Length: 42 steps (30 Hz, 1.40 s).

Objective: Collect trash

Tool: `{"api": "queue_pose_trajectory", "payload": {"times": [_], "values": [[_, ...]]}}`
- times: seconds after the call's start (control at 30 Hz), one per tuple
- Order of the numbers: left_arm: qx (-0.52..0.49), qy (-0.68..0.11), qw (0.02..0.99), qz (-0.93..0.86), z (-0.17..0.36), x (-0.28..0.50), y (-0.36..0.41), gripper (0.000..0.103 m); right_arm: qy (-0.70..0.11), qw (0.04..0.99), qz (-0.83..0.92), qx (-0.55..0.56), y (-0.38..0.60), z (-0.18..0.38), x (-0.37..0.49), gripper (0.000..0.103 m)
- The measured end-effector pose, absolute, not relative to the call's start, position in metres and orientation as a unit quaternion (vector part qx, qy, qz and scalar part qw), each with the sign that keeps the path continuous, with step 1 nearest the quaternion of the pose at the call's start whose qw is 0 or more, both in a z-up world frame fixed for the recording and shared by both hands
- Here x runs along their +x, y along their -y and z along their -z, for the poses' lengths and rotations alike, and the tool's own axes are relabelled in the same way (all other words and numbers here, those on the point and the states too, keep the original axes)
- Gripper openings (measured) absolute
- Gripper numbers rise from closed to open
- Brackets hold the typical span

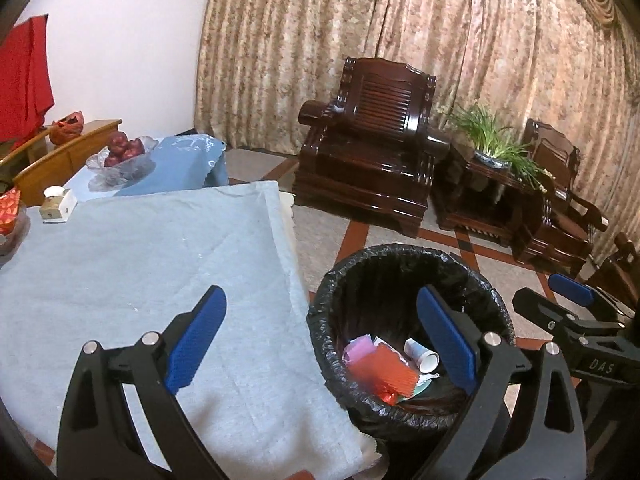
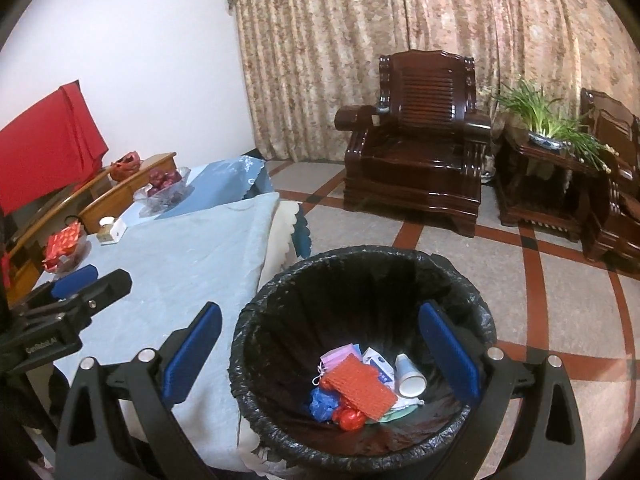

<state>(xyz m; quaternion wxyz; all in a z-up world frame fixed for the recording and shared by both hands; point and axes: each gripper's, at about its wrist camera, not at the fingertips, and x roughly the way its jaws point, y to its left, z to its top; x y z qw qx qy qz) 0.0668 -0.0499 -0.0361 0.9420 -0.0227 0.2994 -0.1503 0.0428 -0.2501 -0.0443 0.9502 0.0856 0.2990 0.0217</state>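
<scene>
**Both grippers spread and empty over the lined bin**

The right gripper (image 2: 320, 348) hangs directly above the trash bin (image 2: 452, 276), tilted down so that its two blue pads frame the bin's mouth; its fingers are wide apart and hold nothing. The left gripper (image 1: 322, 336) sits just beside it, also spread wide with nothing between the pads: its left finger (image 1: 198, 336) is over the table's cloth, its right finger over the bin's mouth. Each gripper shows in the other's view, side by side and apart.

The trash lies at the bottom of the bin, inside the black liner: an orange-red mesh piece (image 2: 358, 386), a white paper cup (image 2: 409, 376) on its side, a pink wrapper (image 2: 340, 356), a blue crumpled piece (image 2: 322, 400) and a small red lump (image 2: 349, 418).

The bin stands on the tiled floor (image 2: 560, 312), right against the edge of the table (image 1: 140, 260), which is covered in pale blue cloth. Open floor stretches beyond the bin toward a dark wooden armchair (image 2: 416, 136), well apart. A glass fruit bowl (image 1: 122, 156) sits at the table's far end.
</scene>
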Motion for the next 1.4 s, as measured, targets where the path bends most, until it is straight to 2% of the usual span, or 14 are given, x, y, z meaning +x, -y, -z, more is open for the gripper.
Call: {"api": "queue_pose_trajectory", "payload": {"times": [0.57,1.4], "values": [[-0.020,-0.276,0.950,0.146,0.011,0.047,0.041,0.094,-0.281,0.956,-0.043,0.076,0.239,0.017,0.037,0.097],[-0.021,-0.276,0.950,0.143,0.006,0.046,0.033,0.094,-0.283,0.955,-0.049,0.069,0.238,0.017,0.038,0.097]]}}
